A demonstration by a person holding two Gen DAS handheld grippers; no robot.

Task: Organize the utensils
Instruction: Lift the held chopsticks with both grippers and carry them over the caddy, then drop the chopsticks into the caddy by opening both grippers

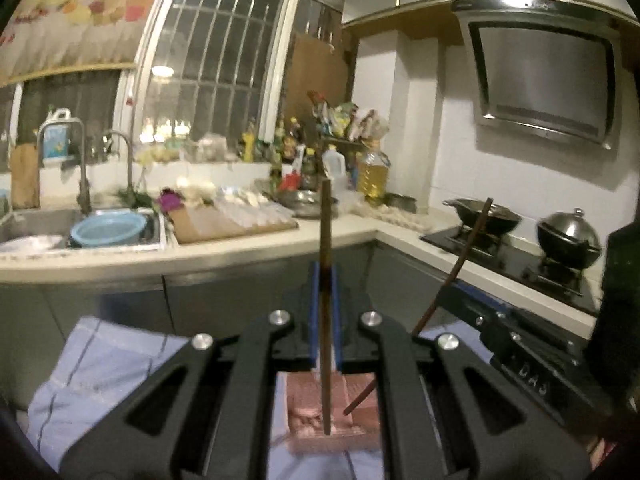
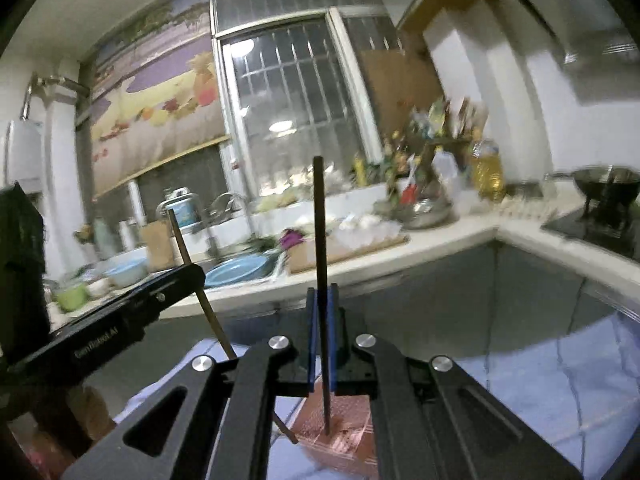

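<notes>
Left wrist: left claw (image 1: 325, 280) clenched on chopstick (image 1: 325, 240), tip over pink basket (image 1: 360, 400)
Right wrist: right claw (image 2: 323, 304) grips second chopstick (image 2: 320, 240)
Chopsticks: two
Stove (image 1: 520, 256): clear only in left view

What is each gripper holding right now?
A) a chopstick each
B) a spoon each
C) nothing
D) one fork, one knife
A: the left gripper is shut on a brown chopstick, and the right gripper is shut on a dark chopstick, both above the pink basket.

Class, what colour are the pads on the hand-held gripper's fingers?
Blue pads, clearest in the left wrist view.
</notes>
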